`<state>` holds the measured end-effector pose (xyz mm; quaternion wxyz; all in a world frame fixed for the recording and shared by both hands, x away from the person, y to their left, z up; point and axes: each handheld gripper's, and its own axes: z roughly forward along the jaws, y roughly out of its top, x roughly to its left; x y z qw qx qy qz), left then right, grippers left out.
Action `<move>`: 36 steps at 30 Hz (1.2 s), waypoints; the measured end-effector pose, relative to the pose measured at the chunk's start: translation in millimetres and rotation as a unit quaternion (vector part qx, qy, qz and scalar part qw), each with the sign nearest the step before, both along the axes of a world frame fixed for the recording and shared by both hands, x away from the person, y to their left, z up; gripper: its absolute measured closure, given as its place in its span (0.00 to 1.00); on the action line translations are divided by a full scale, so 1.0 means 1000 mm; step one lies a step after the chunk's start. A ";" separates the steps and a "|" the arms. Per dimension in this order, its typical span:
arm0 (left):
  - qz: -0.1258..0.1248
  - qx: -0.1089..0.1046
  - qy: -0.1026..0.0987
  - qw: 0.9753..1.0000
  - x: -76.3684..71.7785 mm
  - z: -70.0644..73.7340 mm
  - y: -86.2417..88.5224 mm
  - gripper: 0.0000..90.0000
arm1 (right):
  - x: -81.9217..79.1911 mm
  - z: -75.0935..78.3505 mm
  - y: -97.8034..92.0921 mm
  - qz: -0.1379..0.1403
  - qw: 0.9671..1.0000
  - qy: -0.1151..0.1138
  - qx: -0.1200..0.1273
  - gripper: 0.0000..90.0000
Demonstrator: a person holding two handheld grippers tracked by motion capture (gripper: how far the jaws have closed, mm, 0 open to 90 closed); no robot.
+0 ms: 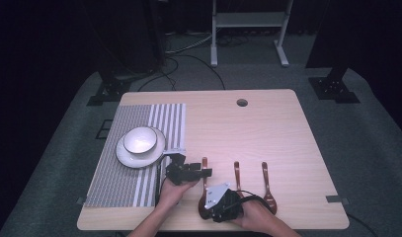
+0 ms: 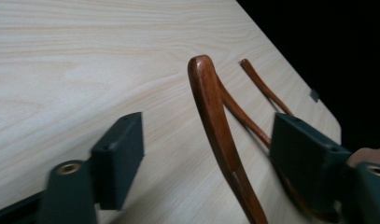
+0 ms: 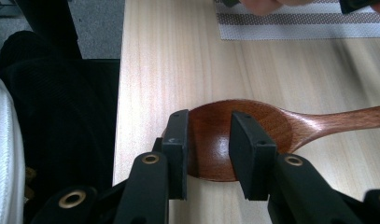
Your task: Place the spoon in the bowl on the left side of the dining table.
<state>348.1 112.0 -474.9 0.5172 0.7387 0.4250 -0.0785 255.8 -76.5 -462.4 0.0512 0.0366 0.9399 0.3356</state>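
Three brown wooden spoons lie near the table's front edge. The leftmost spoon (image 1: pixel 204 165) has both grippers at it. My left gripper (image 1: pixel 202 172) is open, its jaws wide apart on either side of the raised handle (image 2: pixel 204 79) without touching it. My right gripper (image 1: pixel 207 207) is at the spoon's bowl (image 3: pixel 271 123). Its jaws stand a little apart, one over the bowl's near tip and one over its hollow, with a gap between them. In the high view the right gripper hides the spoon's bowl.
The middle spoon (image 1: pixel 237 173) and right spoon (image 1: pixel 266 177) lie parallel just to the right. A striped placemat (image 1: pixel 119 187) at the left carries a white plate (image 1: pixel 132 157) with a bowl (image 1: pixel 139 139). The table's front edge runs close behind my right gripper.
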 end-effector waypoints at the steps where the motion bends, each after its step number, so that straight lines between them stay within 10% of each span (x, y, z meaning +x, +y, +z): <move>1: -0.001 -0.003 0.002 1.000 0.002 0.000 -0.001 0.36 | 0.000 0.000 0.000 0.000 1.000 0.000 0.000 0.74; 15: -0.014 -0.025 0.009 1.000 0.008 0.001 -0.004 0.82 | -0.001 -0.001 -0.002 0.000 1.000 -0.006 0.007 0.75; 36: -0.012 -0.099 0.023 0.995 0.006 0.003 0.003 0.91 | -0.003 0.003 -0.014 -0.014 1.000 0.001 0.017 0.60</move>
